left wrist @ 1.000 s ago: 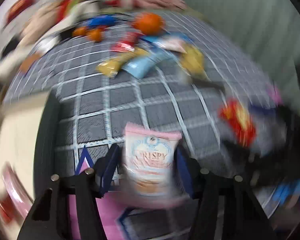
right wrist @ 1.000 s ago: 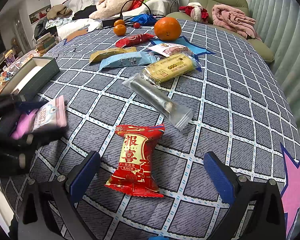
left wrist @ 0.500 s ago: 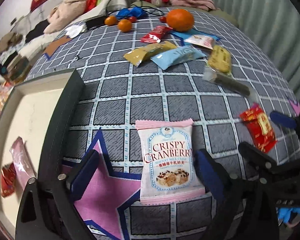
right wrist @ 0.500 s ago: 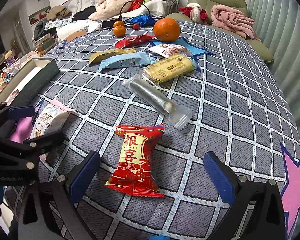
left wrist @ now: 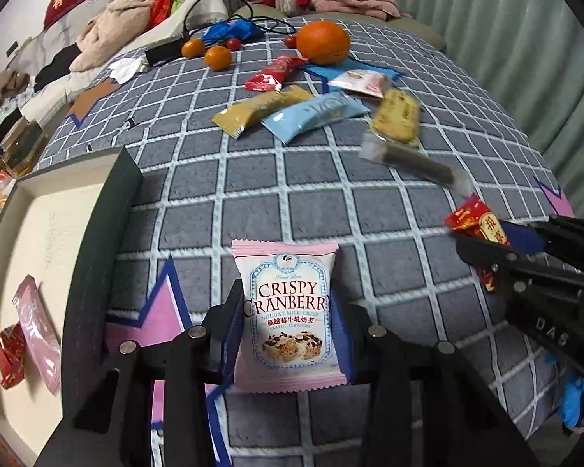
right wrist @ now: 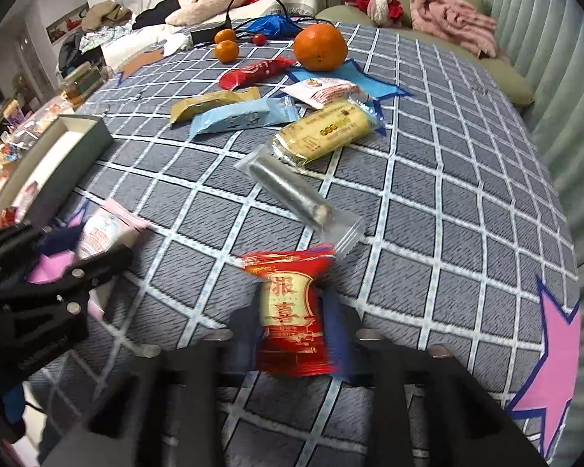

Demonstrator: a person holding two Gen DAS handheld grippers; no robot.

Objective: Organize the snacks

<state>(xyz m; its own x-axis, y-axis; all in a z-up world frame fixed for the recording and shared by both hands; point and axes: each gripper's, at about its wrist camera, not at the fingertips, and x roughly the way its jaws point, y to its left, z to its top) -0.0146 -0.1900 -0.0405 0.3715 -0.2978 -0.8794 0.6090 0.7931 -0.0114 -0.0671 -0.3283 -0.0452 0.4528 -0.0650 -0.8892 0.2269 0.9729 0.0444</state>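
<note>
My left gripper is shut on a pink Crispy Cranberry nougat packet, just above the checked cloth beside the open box. The box holds a pink packet and a red one. My right gripper is shut on a red candy packet; it shows at the right of the left wrist view. Further back lie a clear-wrapped dark roll, a yellow bar, a light blue packet, a mustard packet, a red packet and a white-pink packet.
A large orange, two small oranges and a cherry tomato sit at the far side of the cloth with a black cable and charger. Clothes, a sofa and a curtain surround the table.
Both grippers closed: the left on the cranberry packet, which it had straddled open, and the right on the red candy packet, which it moved forward onto.
</note>
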